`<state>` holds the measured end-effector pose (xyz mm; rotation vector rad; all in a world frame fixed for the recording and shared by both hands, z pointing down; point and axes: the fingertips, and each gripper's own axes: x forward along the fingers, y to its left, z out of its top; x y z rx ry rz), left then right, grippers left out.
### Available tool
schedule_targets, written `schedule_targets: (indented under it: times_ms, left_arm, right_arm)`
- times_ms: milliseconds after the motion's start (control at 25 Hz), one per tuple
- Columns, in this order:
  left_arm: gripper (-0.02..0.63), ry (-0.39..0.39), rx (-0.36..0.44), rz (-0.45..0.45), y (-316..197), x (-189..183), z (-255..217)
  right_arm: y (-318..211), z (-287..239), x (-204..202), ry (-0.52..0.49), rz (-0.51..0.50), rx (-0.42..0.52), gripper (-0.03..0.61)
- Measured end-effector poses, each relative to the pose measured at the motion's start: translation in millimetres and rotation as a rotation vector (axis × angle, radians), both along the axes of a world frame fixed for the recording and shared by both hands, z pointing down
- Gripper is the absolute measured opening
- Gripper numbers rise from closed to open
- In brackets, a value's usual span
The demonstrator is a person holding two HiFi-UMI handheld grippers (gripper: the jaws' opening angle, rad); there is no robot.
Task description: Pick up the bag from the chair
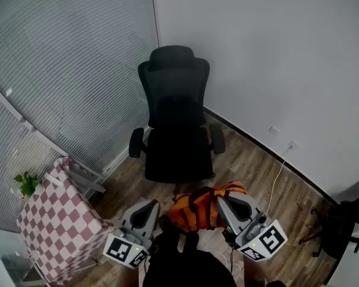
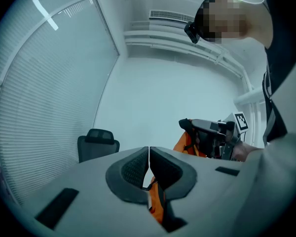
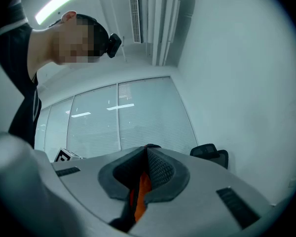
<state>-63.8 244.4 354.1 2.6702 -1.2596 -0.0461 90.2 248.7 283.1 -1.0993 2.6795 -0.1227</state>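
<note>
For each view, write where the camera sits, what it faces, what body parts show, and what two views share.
Head view: head-mounted, facing down at chair; dark clothing, left gripper, right gripper, bag.
Left gripper view: on that gripper, facing wall; head, right hand.
Right gripper view: on that gripper, facing blinds; head.
Shared: chair, bag.

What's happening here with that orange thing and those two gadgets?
A person holds a two-jaw gripper in each hand. The left gripper and the right gripper are each shut on a part of the orange bag, one on each side. The bag is off the black office chair and hangs between the grippers, close to the person, above the wooden floor.
</note>
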Motion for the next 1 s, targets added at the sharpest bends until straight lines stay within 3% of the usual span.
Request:
schedule_targets:
  times_ms: [320,1000]
  left_arm:
    - [0.034,0.015,0.008,0.013,24.6,3.9,-8.3]
    - [0.034,0.001,0.019,0.075,16.7,-44.7,-11.6]
  right_arm:
    - [29.9,6.8,0.9,-0.011,0.002,-0.039,0.026]
    - [44.3,33.4,-36.6,-0.062,0.066,-0.116,0.026]
